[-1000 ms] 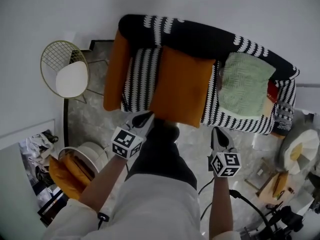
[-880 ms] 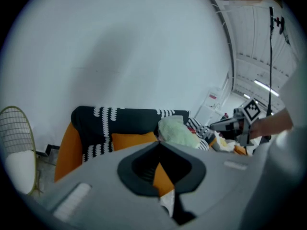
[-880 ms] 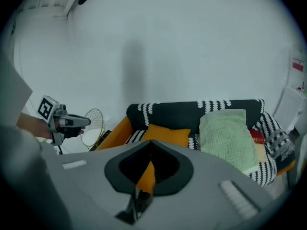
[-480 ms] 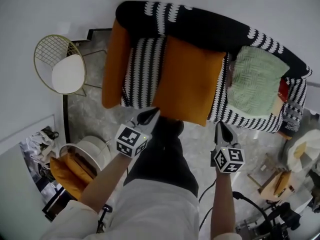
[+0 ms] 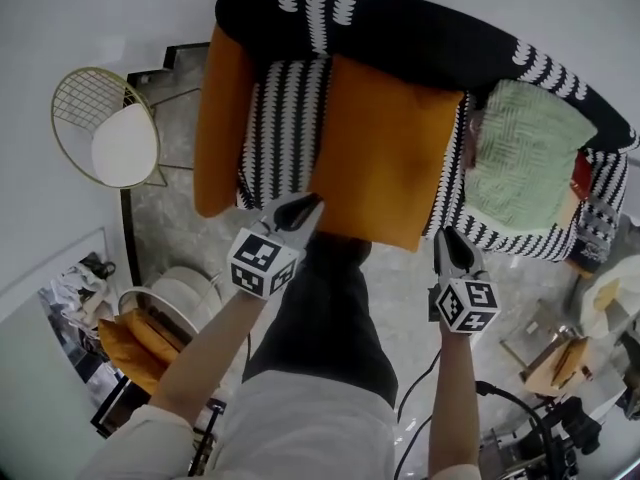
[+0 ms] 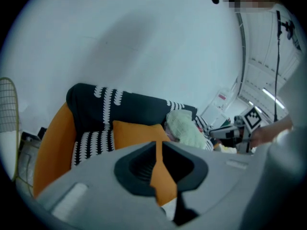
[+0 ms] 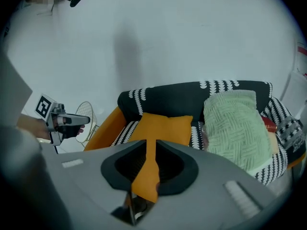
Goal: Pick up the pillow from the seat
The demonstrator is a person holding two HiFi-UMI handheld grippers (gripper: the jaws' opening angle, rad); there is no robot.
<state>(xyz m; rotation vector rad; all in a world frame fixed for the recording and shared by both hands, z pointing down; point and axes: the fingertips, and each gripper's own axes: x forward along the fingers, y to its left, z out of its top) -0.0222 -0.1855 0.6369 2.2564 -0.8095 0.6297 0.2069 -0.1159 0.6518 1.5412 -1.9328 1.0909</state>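
An orange pillow lies on the seat of a black-and-white striped sofa; it also shows in the left gripper view and the right gripper view. My left gripper hovers at the pillow's near left corner, just short of touching it. My right gripper hangs off its near right corner, over the floor. Both pairs of jaws are opening and stand a narrow slit apart, with nothing between them. Through each slit I see the orange pillow farther off.
A pale green knitted pillow leans at the sofa's right end. An orange armrest cushion runs along the left end. A gold wire chair stands to the left. The person's dark trouser leg stands between the grippers.
Both grippers have come forward to the sofa's front edge, and the sofa fills more of the head view. Both pairs of jaws have parted slightly.
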